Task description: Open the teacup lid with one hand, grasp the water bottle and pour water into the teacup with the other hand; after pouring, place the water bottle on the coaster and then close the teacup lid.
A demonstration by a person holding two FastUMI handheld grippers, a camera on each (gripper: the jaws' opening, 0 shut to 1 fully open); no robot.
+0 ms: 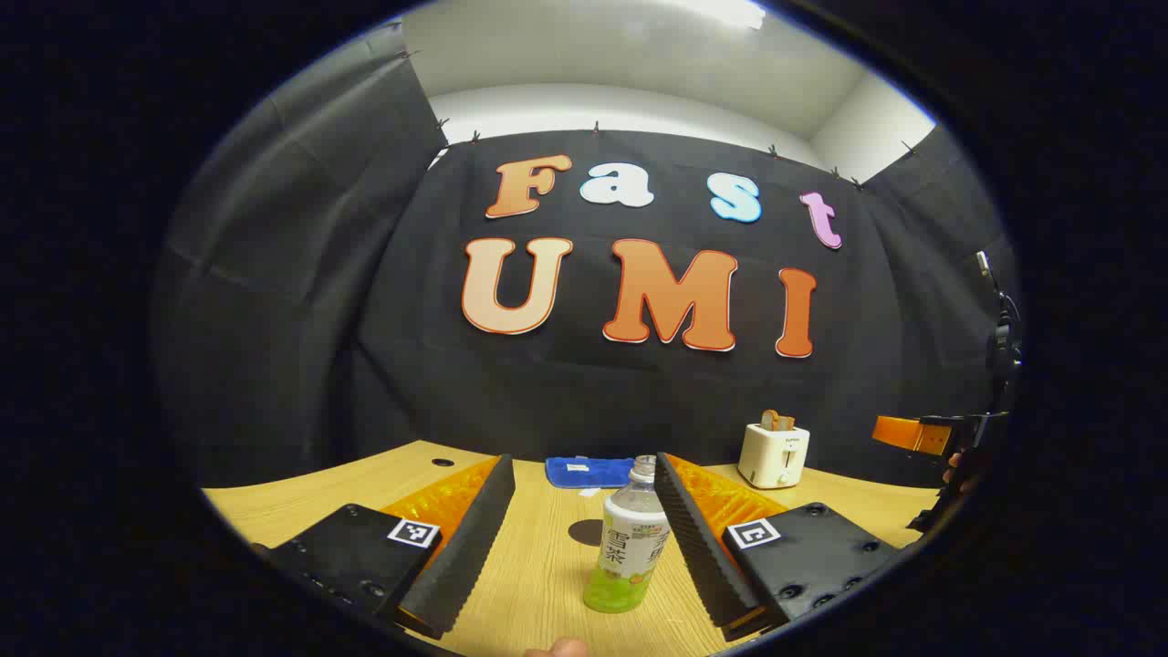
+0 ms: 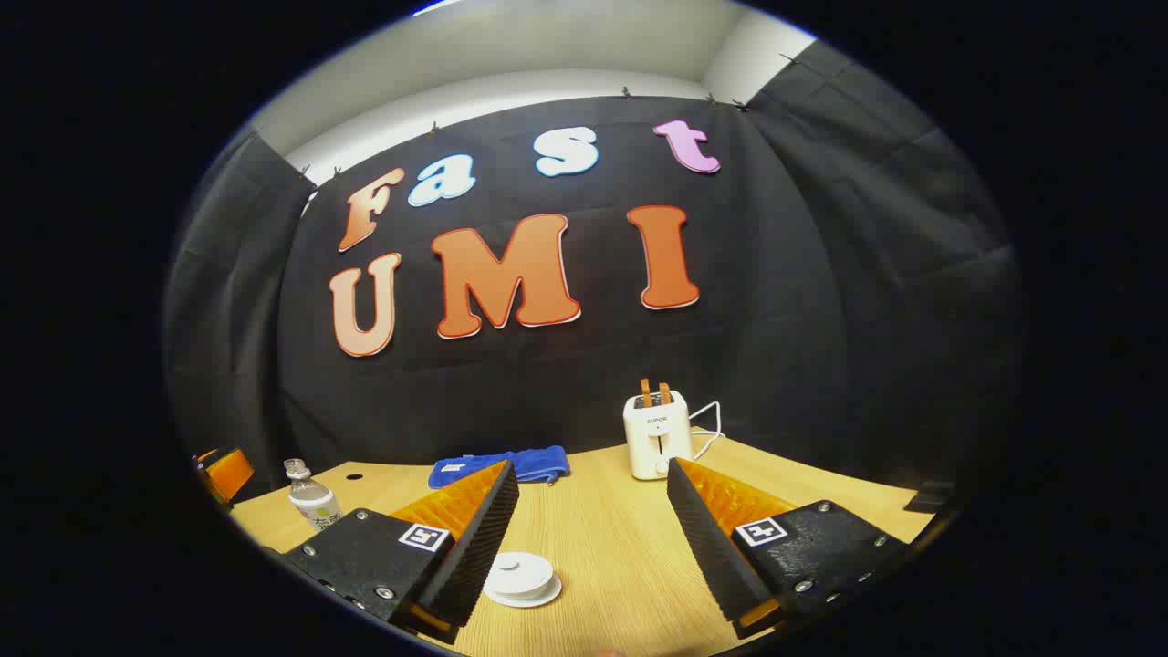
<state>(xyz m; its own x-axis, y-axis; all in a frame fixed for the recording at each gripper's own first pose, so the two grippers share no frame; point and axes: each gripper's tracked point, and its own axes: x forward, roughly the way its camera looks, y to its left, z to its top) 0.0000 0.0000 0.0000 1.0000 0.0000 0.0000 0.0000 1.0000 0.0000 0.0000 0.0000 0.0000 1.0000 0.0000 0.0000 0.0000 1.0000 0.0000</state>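
A clear water bottle (image 1: 630, 540) with a white label and green bottom stands upright on the wooden table (image 1: 547, 584), between the fingers of my left gripper (image 1: 584, 461). The gripper is open, and the bottle is close to its right finger without being pressed. Just behind the bottle lies a dark round coaster (image 1: 584, 531). A white lidded teacup (image 2: 520, 577) sits low between the fingers of my open right gripper (image 2: 591, 467), close to the left finger. The bottle (image 2: 312, 502) and the left gripper (image 2: 224, 472) show at the far left there.
A blue cloth (image 1: 589, 472) lies at the back of the table near the booth wall. A white toaster (image 2: 655, 436) with bread in its slots stands at the back right, its cord trailing behind. The right gripper (image 1: 922, 434) shows at the far right edge.
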